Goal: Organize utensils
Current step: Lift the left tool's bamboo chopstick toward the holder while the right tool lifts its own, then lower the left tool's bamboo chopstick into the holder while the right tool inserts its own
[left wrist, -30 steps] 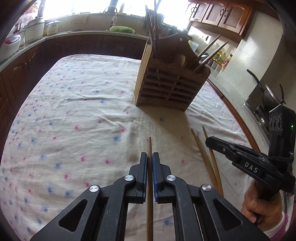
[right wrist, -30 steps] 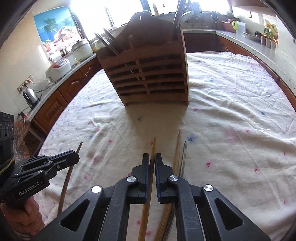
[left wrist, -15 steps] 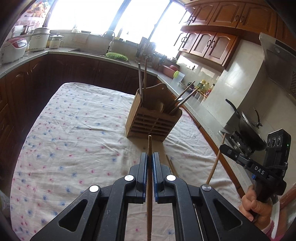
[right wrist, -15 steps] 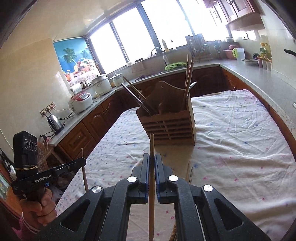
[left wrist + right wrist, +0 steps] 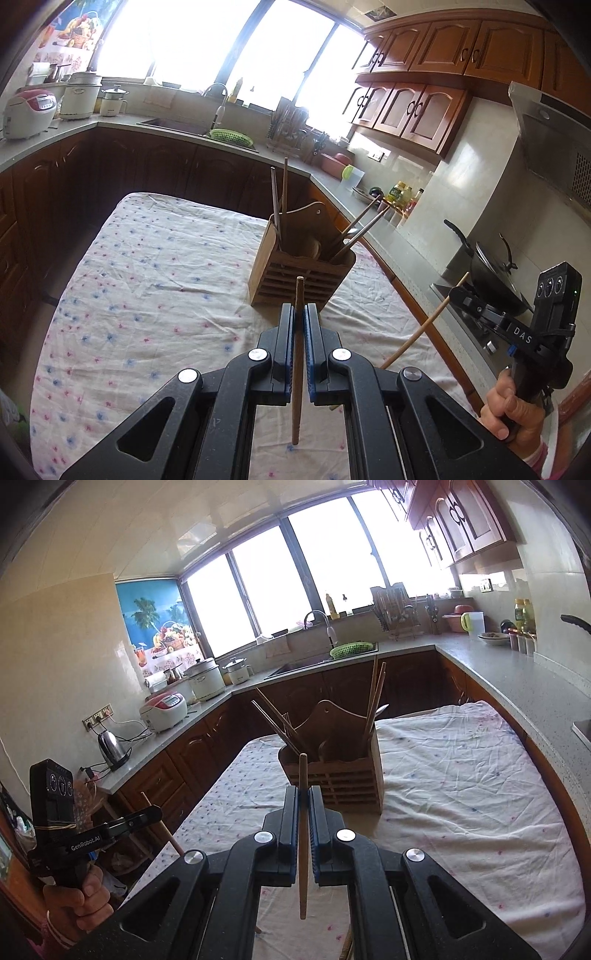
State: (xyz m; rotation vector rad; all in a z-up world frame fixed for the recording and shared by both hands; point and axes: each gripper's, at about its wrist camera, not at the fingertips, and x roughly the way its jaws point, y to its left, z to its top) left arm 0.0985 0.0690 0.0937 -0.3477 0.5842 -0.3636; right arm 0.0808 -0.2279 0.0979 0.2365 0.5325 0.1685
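With both chopsticks lifted off the tablecloth (image 5: 155, 280) since a second ago, I hold my left gripper (image 5: 300, 314) pinched on one chopstick (image 5: 297, 354) and my right gripper (image 5: 303, 795) pinched on the other chopstick (image 5: 303, 834). Each is airborne, short of the wooden utensil holder (image 5: 295, 269). Insertion into its slots appears to be next.

utensil holder (image 5: 301, 264) stands on the table (image 5: 155, 280), chopsticks (image 5: 279, 201) in it, counter (image 5: 122, 127) behind.
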